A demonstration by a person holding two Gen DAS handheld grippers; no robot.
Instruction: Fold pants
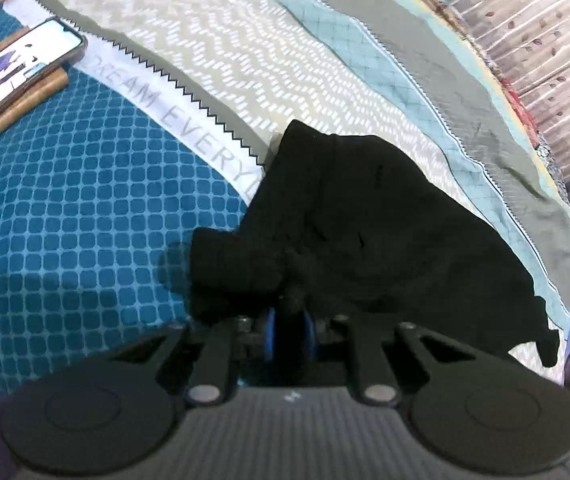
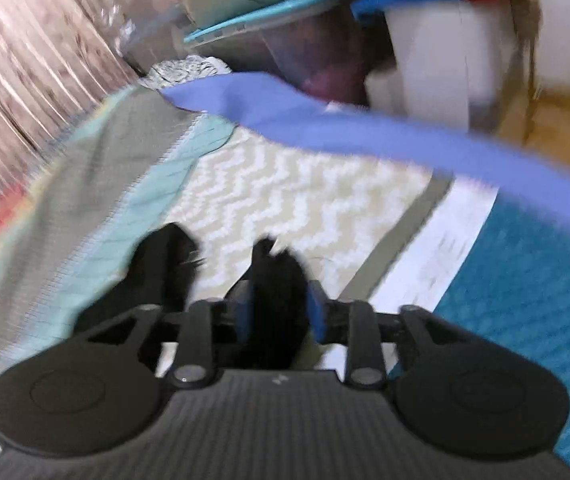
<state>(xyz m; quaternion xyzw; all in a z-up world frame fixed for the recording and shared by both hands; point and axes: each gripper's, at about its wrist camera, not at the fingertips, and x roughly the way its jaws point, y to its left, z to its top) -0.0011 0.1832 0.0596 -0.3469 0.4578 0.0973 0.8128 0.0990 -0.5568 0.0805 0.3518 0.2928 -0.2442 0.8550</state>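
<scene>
Left gripper (image 1: 289,326) nearest, its blue fingers (image 1: 269,330) clenched on a bunched fold of the black pants (image 1: 365,232), cloth packed between them. The pants spread away from that grip in a crumpled heap on the bed (image 1: 65,208), lying across the boundary between the teal grid print and the pale zigzag panel (image 1: 245,60), one ragged end trailing toward the bed's right edge. Right gripper (image 2: 279,304): black cloth sits between its blue fingers (image 2: 317,312), which stand somewhat apart; the picture is smeared, so I cannot tell whether they press the cloth. More black fabric shows just left of them. Beyond, a blue-violet sheet edge (image 2: 325,120) crosses the bed. Toward the far left corner, a phone (image 1: 17,72) with a lit screen rests on a brown block. A leaf-print curtain (image 1: 545,40) hangs past the far edge.
</scene>
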